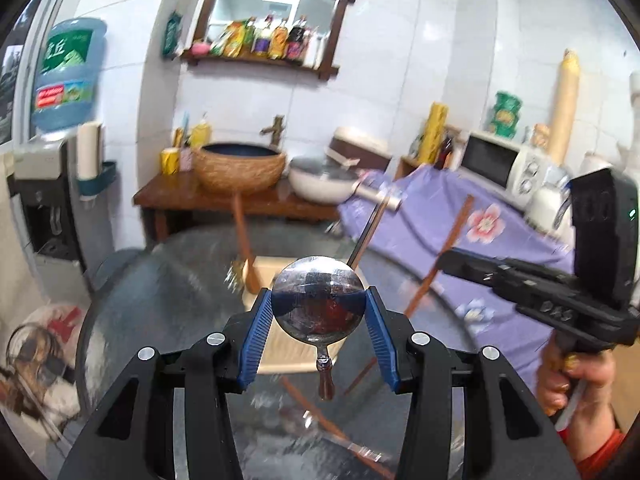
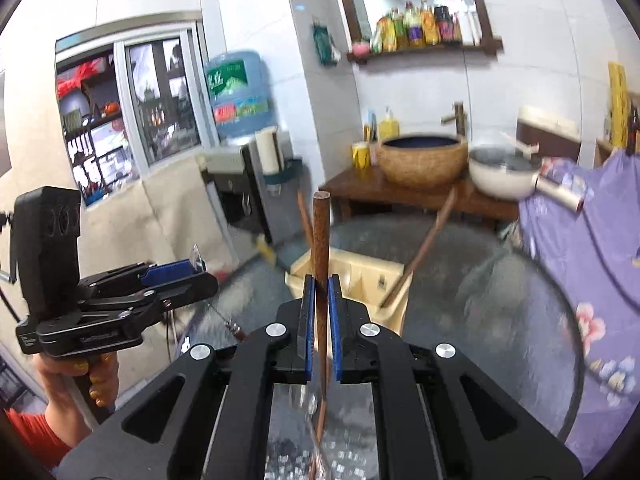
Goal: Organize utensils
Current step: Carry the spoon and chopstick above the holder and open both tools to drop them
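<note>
My left gripper (image 1: 319, 298) is shut on the round bowl of a metal spoon (image 1: 319, 312), held between the blue pads with the handle hanging down. The same gripper (image 2: 192, 269) appears at the left of the right wrist view, raised above the table. My right gripper (image 2: 319, 280) is shut on a thin brown wooden utensil (image 2: 322, 236) that stands almost upright. In the left wrist view that gripper (image 1: 448, 260) holds the wooden utensil (image 1: 452, 236) at the right. A beige organizer box (image 2: 360, 276) (image 1: 280, 356) lies below both grippers, with other long utensils (image 2: 420, 256) leaning in it.
The box sits on a round glass table (image 2: 480, 300). A purple floral cloth (image 1: 460, 208) covers the counter at the right, with a microwave (image 1: 496, 160) on it. Behind are a woven basin (image 1: 240, 168), a white pan (image 1: 320, 184) and a water dispenser (image 2: 240, 92).
</note>
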`<state>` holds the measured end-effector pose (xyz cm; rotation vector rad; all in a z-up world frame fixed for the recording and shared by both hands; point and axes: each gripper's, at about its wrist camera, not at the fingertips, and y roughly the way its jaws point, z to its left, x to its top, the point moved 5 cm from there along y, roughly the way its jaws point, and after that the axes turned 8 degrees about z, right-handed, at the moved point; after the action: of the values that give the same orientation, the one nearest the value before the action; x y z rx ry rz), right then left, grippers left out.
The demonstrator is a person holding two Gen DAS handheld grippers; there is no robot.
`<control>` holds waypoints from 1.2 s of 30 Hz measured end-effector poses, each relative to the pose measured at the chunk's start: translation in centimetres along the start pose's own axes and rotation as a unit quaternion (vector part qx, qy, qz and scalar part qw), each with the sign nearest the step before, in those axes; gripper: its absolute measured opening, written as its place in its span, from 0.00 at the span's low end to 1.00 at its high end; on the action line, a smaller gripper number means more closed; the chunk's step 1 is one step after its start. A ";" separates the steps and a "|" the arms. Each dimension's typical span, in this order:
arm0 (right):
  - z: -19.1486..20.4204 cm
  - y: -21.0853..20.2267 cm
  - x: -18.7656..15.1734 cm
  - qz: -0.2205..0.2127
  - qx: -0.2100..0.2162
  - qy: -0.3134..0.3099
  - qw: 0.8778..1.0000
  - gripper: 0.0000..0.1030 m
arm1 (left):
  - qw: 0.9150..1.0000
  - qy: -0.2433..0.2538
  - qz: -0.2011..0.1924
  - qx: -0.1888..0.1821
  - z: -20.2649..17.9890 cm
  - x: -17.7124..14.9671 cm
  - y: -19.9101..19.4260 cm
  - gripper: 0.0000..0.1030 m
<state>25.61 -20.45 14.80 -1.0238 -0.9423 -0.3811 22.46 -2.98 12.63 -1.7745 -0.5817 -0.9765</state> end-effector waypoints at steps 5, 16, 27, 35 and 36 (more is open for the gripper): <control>0.3 -1.1 6.1 -0.034 -0.020 -0.007 0.999 0.07 | 0.999 0.014 -0.038 0.036 -0.4 5.4 -0.4 0.44; -2.1 3.0 10.2 -0.051 -0.106 0.011 0.993 0.07 | 0.995 -0.002 -0.018 0.096 1.5 7.7 5.4 0.44; -5.5 8.5 4.5 -0.005 -0.092 0.058 0.994 0.08 | 0.991 0.005 0.034 0.129 3.0 2.2 10.7 0.44; -6.2 9.8 2.7 0.014 -0.090 0.067 0.994 0.08 | 0.990 0.025 0.029 0.138 2.3 2.1 10.9 0.45; -6.2 9.8 2.6 0.015 -0.093 0.064 0.993 0.08 | 0.990 0.029 0.030 0.137 2.2 2.1 10.9 0.45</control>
<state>36.59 -20.47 10.29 -1.1671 -0.7851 -0.5109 32.56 -5.37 8.23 -1.5078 -0.5930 -0.8601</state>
